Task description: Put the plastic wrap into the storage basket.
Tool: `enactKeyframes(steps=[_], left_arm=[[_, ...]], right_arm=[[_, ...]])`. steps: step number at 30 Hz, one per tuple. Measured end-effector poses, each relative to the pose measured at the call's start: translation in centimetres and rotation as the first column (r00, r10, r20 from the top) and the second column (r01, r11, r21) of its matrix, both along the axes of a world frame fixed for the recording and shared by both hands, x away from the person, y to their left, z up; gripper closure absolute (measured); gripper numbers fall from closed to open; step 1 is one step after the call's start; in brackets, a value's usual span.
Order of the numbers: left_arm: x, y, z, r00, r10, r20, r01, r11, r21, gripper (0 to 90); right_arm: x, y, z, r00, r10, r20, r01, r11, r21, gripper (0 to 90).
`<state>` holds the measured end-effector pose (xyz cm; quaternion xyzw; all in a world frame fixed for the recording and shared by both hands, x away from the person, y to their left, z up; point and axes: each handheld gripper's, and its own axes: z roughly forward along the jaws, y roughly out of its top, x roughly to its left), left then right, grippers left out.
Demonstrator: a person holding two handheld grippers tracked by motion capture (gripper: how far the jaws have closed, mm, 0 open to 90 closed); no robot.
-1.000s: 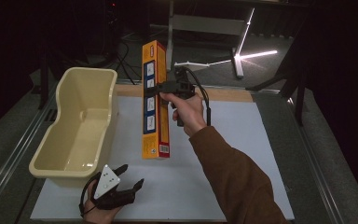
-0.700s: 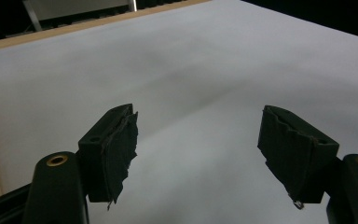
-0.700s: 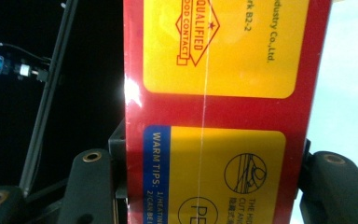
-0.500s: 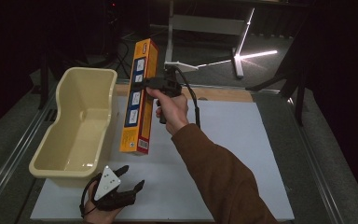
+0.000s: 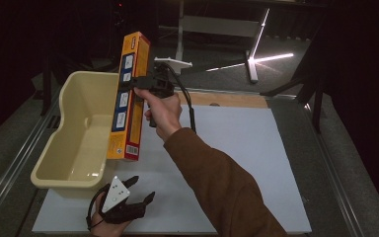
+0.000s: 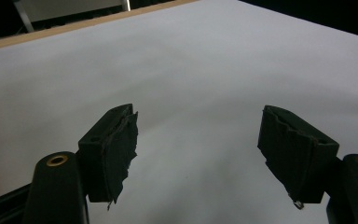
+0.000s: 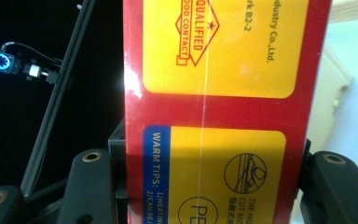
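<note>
Right gripper (image 5: 145,88) clamped on long orange box (image 5: 128,96), jaws pinching its narrow sides near mid-length. I hold box lifted, slightly tilted, lower end over right wall of cream tub (image 5: 74,143), tub at 9 o'clock from my hand. Left gripper (image 5: 128,197) wide open, empty, resting at 6 o'clock on white mat (image 5: 246,163). Risk, my read: long box may pivot in pinch, catch tub rim, tip outside.

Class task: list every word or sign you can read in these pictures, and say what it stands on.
On the long box, in the right gripper view:
"QUALIFIED"
"FOOD CONTACT"
"dustry Co.,Ltd." (start cut off)
"rk B2-2" (start cut off)
"WARM TIPS:"
"PE" in a circle, partly cut off
Smaller lines beneath: too small to read.
High view: the box's labels are blurred.
</note>
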<state>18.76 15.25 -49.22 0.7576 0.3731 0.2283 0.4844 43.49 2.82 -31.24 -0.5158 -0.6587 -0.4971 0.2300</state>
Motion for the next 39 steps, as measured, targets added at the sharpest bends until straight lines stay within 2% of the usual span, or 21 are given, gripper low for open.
enactKeyframes(steps=[4,6,12,19,24,31,33,38,39], left_arm=[[0.0,0.1,0.0,1.0,0.004,-0.001,-0.004,0.9999,-0.009,27.8],[-0.1,0.1,0.0,1.0,0.005,0.0,-0.005,0.9999,-0.013,27.8],[-0.2,0.0,0.1,1.0,0.0,0.005,0.0,1.0,-0.004,27.8],[-0.4,0.1,0.2,0.9999,0.004,0.016,-0.004,0.9999,-0.011,27.8],[-0.5,0.2,0.3,0.9998,0.005,0.02,-0.005,0.9999,-0.012,27.8],[-0.5,0.1,0.3,0.9997,-0.001,0.023,0.001,1.0,-0.005,27.8],[-0.5,0.0,0.2,0.9998,-0.004,0.021,0.005,1.0,-0.006,27.8],[-0.5,0.0,0.2,0.9996,-0.007,0.026,0.007,0.9999,-0.012,27.8],[-0.4,0.0,0.1,0.9997,-0.009,0.025,0.009,0.9998,-0.015,27.8]], right_arm=[[0.1,1.3,-0.3,0.9998,-0.007,-0.018,0.007,1.0,0.004,41.1],[0.0,1.8,-0.3,0.9998,-0.014,-0.012,0.014,0.9999,-0.006,41.1],[-0.5,3.3,-0.5,0.9996,0.002,-0.027,-0.002,1.0,0.003,41.0],[-0.7,4.1,-0.9,0.9987,0.03,-0.042,-0.029,0.9995,0.01,41.0],[-0.7,4.5,-1.2,0.9982,0.024,-0.055,-0.023,0.9995,0.019,41.0],[-1.0,5.1,-1.7,0.9987,0.025,-0.045,-0.025,0.9996,-0.014,40.9],[-1.2,5.6,-2.2,0.9978,0.014,-0.065,-0.014,0.9999,-0.001,40.8],[-1.3,6.5,-2.8,0.9965,0.025,-0.08,-0.025,0.9997,0.002,40.7],[-1.2,7.0,-3.2,0.9939,0.037,-0.104,-0.036,0.9993,0.006,40.7]])
